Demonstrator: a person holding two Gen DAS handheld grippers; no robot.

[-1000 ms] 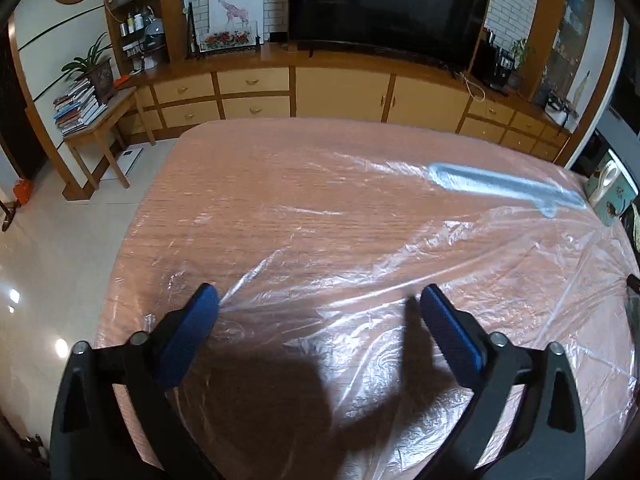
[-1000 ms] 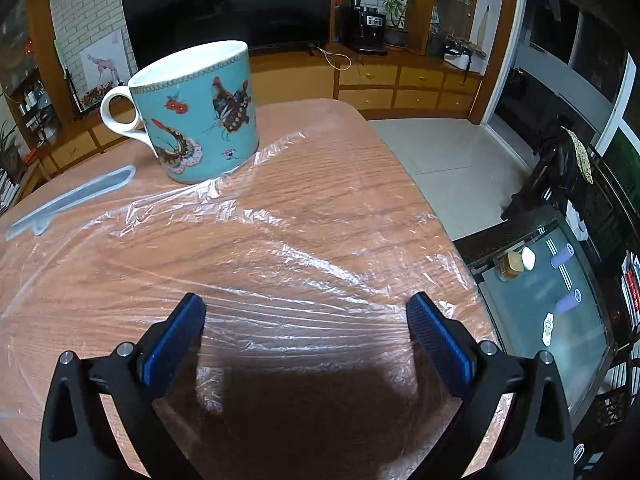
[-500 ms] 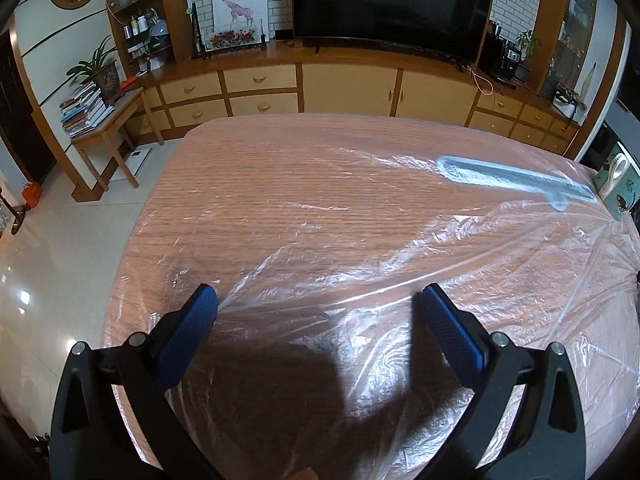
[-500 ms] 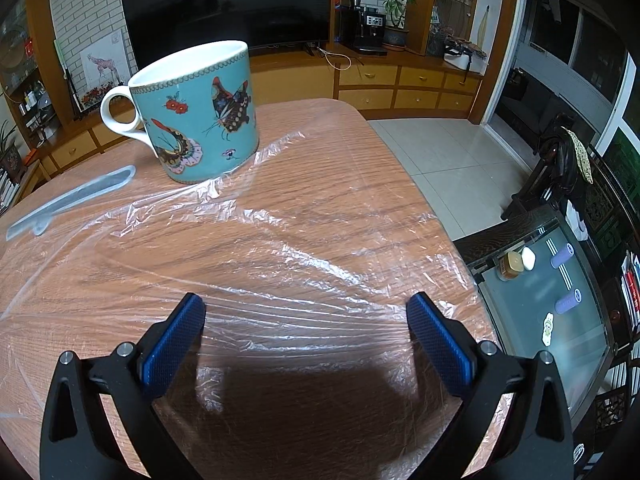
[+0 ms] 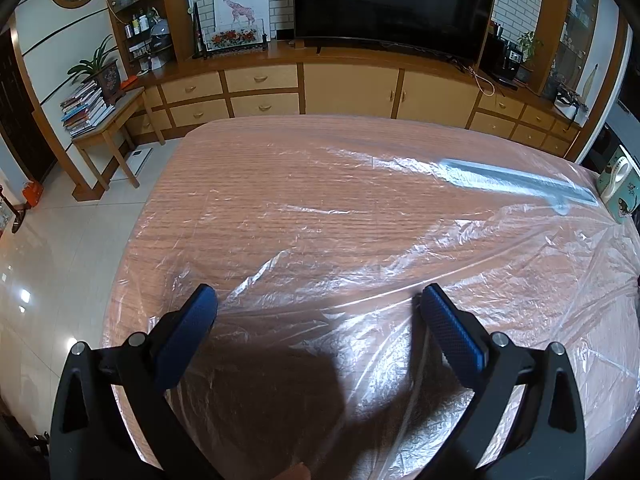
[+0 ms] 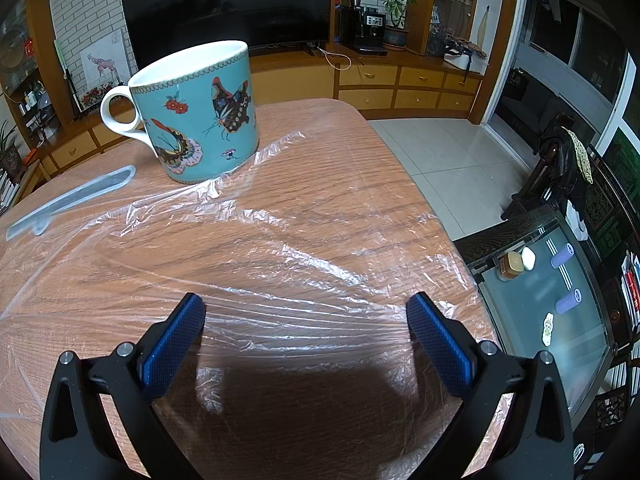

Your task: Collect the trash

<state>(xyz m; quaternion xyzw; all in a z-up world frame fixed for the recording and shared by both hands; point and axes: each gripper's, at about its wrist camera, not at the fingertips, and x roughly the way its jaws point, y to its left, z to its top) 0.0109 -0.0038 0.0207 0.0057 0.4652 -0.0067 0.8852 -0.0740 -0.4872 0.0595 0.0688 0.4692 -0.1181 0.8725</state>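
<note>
A thin clear plastic sheet [image 5: 360, 248] lies crumpled over most of the wooden table [image 5: 224, 184]; it also shows in the right wrist view [image 6: 280, 264]. My left gripper [image 5: 318, 308] is open and empty, low over the sheet near the table's front left. My right gripper [image 6: 306, 314] is open and empty over the sheet near the table's right edge. A teal butterfly mug [image 6: 196, 112] stands on the sheet's far corner, ahead-left of my right gripper; it shows at the right edge of the left wrist view [image 5: 618, 184].
A flat grey strip [image 5: 516, 184] lies on the table beyond the sheet, left of the mug [image 6: 72, 200]. The table's left edge [image 5: 132, 248] drops to tiled floor. A glass side table [image 6: 560, 300] stands right of the table. Cabinets and a TV [image 5: 392, 0] fill the back wall.
The left wrist view has shifted slightly, with the table's far edge and the mug now further into view. The right gripper and the mug have not moved.
</note>
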